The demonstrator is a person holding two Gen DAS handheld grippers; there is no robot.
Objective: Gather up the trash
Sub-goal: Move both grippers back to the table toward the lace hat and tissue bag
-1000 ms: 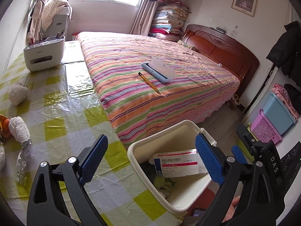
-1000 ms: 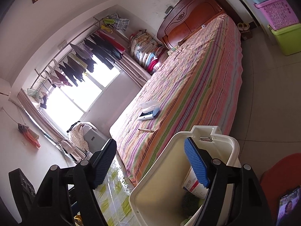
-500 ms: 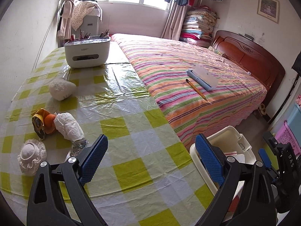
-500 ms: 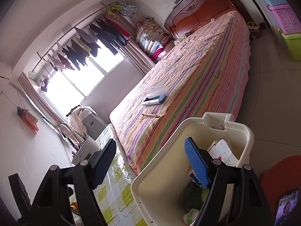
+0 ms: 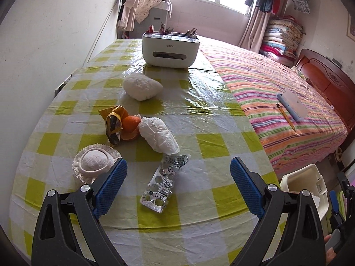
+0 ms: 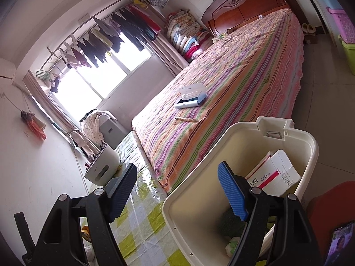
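Left gripper (image 5: 178,185) jaws apart over empty blister pack (image 5: 163,182): light, thin, slippery foil, pinch across its long edges; right gripper (image 6: 177,192) apart, empty.

Left tongs (image 5: 178,185) agape, empty; right tongs (image 6: 177,191) likewise.

Green-and-white checked tablecloth (image 5: 213,141), silver blister pack (image 5: 163,187), cream bin (image 6: 233,161), multicolour-striped bedspread (image 6: 233,88).
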